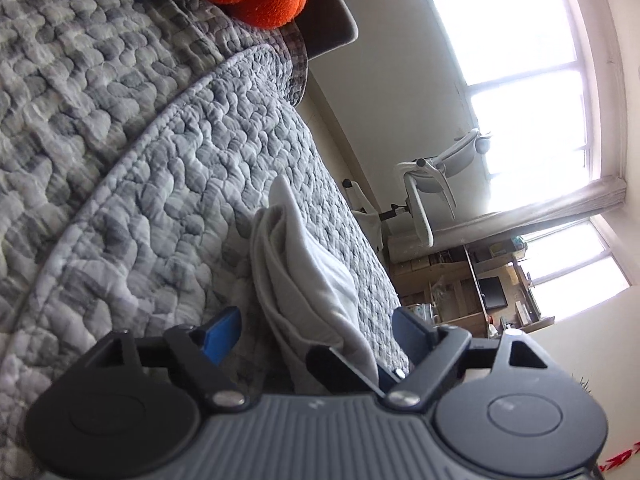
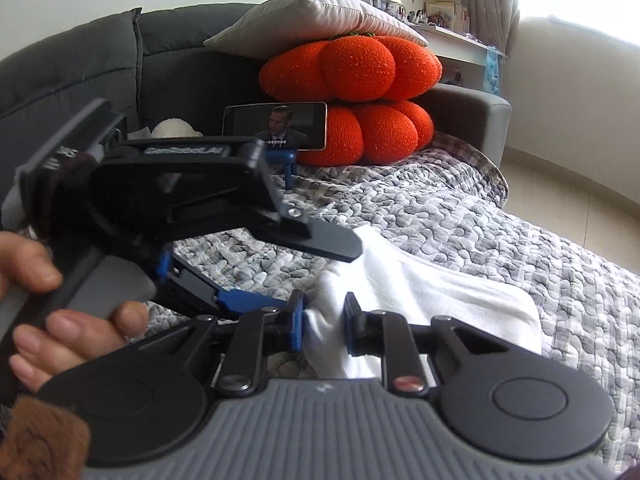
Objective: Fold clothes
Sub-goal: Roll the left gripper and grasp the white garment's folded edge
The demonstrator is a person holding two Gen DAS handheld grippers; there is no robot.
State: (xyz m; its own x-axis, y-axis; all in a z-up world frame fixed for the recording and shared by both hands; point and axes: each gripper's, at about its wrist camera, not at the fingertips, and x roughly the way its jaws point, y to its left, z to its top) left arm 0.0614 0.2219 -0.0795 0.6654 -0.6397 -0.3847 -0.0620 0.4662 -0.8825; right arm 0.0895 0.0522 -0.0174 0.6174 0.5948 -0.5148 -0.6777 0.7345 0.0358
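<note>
So the white folded garment (image 2: 420, 292) is lying on the grey quilted blanket (image 2: 460, 208) over the sofa, near its front edge. The right hand-held gripper (image 2: 323, 322) has its blue pads pinched onto the garment's near corner. The left hand-held gripper (image 1: 316, 332) is spread wide, with the cloth between its fingers but not squeezed. An orange pumpkin cushion (image 2: 352, 92) and a phone (image 2: 276, 126) sit further back.
</note>
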